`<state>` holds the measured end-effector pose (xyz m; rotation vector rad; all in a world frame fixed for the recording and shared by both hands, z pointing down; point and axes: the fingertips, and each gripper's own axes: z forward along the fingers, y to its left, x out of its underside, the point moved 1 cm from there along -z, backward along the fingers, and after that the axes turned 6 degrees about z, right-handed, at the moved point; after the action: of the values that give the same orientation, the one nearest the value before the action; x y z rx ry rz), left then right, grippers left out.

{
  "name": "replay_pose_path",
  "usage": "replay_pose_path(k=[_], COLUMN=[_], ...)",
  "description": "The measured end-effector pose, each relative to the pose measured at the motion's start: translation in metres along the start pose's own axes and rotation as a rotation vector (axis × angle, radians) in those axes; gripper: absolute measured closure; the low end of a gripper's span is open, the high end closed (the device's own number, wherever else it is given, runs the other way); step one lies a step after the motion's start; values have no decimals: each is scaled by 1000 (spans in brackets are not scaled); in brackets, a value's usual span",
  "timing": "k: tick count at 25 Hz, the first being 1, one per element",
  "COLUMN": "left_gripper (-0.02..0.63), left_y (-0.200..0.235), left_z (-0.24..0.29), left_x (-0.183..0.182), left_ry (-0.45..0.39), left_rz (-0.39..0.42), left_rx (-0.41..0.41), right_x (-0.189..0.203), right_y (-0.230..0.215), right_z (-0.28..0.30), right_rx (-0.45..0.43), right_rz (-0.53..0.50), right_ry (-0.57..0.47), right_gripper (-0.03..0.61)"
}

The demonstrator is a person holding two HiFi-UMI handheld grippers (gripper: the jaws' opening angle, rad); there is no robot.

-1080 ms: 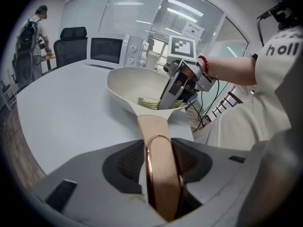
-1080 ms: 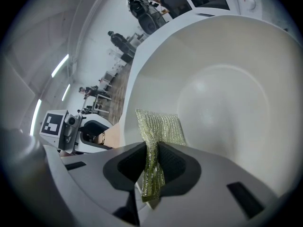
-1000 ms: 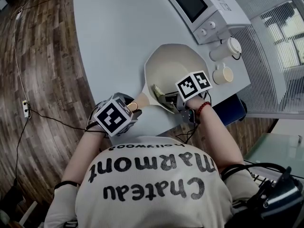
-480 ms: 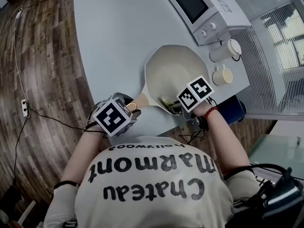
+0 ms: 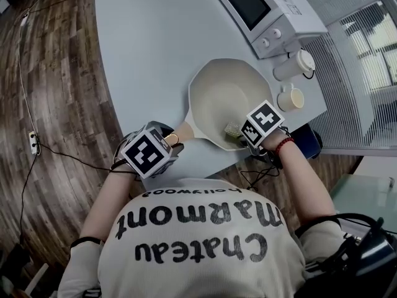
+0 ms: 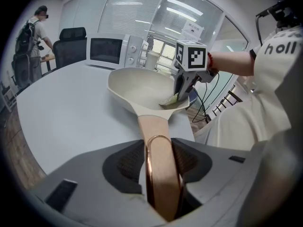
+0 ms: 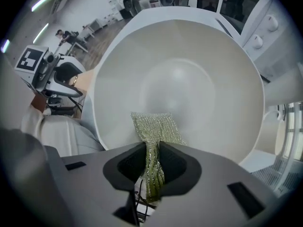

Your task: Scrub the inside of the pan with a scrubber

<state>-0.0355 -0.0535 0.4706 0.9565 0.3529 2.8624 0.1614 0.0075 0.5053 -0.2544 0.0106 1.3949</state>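
Head view: a pale pan sits on the grey worktop close to its near edge. Its bowl is bare but for a greenish mesh scrubber lying against the inner wall on the person's side. The right gripper is clamped on one bunched end of the scrubber, the rest fanning out onto the pan wall. The left gripper is clenched around the tan handle, steadying the pan. Trouble would most likely start at that thin pinch. A hard stroke could drag the scrubber out of the jaws, or fold it under so the hard gripper tips scrape the pan's surface. The smooth, rounded handle might also twist in the left grip if the scrubbing bears down on one side, tipping the pan. A mug stands just beside the rim, with a microwave beyond. A sideways shove could knock the mug or slide the pan toward the edge.
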Motion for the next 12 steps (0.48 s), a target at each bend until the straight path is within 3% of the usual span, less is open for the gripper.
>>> replay_pose_path(k=[12], left_gripper=[448], left_y=[1], left_z=[0], left_x=[6], left_ry=[1], left_rz=[8], left_rx=[-14], right_x=[-8], right_y=[-33], right_z=[-3], right_rx=[103], right_rz=[8], right_ry=[-38], right_gripper=[509])
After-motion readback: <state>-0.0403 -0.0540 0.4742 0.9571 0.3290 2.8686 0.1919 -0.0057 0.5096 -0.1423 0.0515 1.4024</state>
